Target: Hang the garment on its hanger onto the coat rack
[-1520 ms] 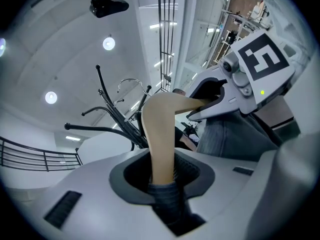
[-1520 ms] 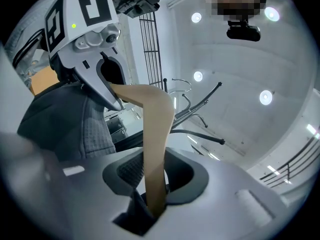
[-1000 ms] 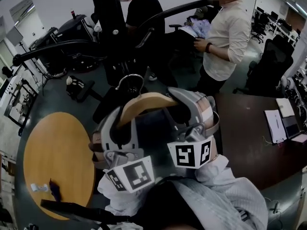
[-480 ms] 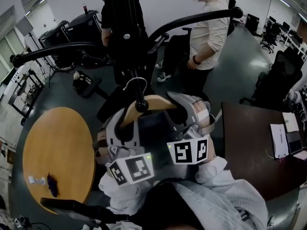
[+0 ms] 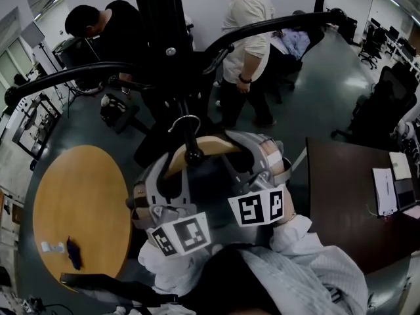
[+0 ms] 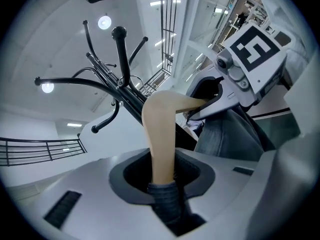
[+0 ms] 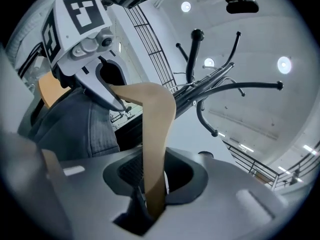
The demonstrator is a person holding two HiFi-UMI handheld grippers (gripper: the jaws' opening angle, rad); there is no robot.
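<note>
In the head view, the left gripper (image 5: 164, 176) and the right gripper (image 5: 252, 156) each squeeze one end of the wooden hanger (image 5: 216, 143), close to the coat rack (image 5: 161, 44).

In the left gripper view, the jaws pinch the wood and the grey garment (image 6: 167, 206).

In the right gripper view, the jaws pinch the wood too.

I think the wood is hard and good to hold. The cloth is soft and floppy and might slip.

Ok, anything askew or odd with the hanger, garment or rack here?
Nothing stands out. The left gripper and the right gripper each clamp one end of the wooden hanger, with the garment draped on it. Its hook is near the coat rack; whether it has caught I cannot tell.
</note>
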